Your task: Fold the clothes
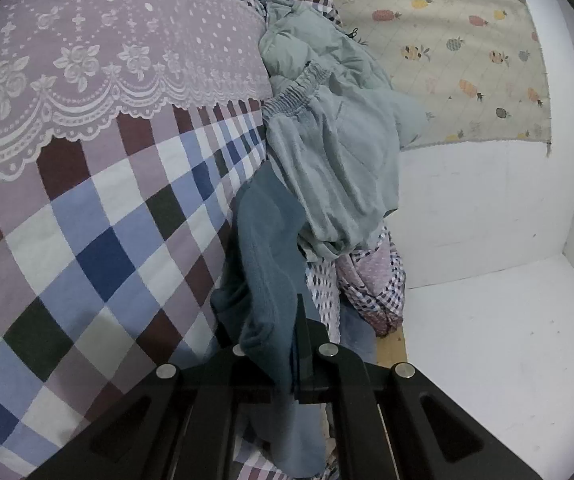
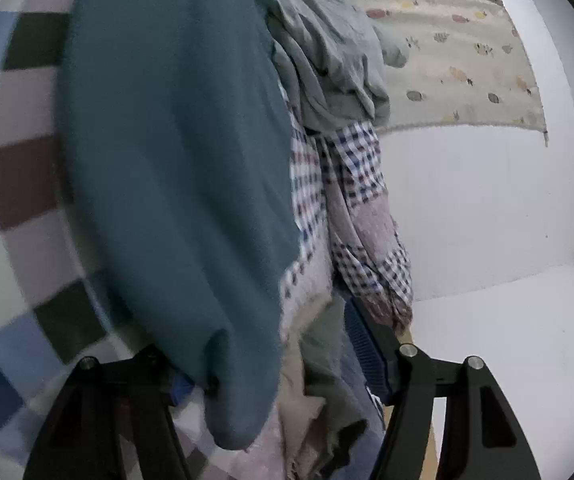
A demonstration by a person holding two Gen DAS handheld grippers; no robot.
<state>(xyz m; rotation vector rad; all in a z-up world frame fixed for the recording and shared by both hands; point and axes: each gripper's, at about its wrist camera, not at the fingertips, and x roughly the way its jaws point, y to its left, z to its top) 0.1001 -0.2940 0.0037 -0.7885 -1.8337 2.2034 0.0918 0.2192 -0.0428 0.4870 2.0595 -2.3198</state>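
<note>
A teal fleece garment (image 1: 267,248) hangs down over the checked bed sheet (image 1: 99,240), and my left gripper (image 1: 271,332) is shut on its lower fold; only the right finger (image 1: 300,320) shows, as cloth hides the other. In the right wrist view the same teal garment (image 2: 179,160) fills the middle, blurred, and drapes over the left finger. My right gripper (image 2: 263,352) stands open, its jaws wide apart, with the blue-padded right finger (image 2: 367,336) clear of the cloth. A pale green garment (image 1: 327,140) with an elastic waistband lies crumpled above the teal one.
A purple lace cover (image 1: 107,48) lies on the bed at upper left. Bunched checked bedding (image 2: 359,208) hangs at the bed's edge by a wooden frame (image 1: 397,344). A pineapple-print cloth (image 1: 467,60) hangs on the white wall (image 1: 487,220) to the right.
</note>
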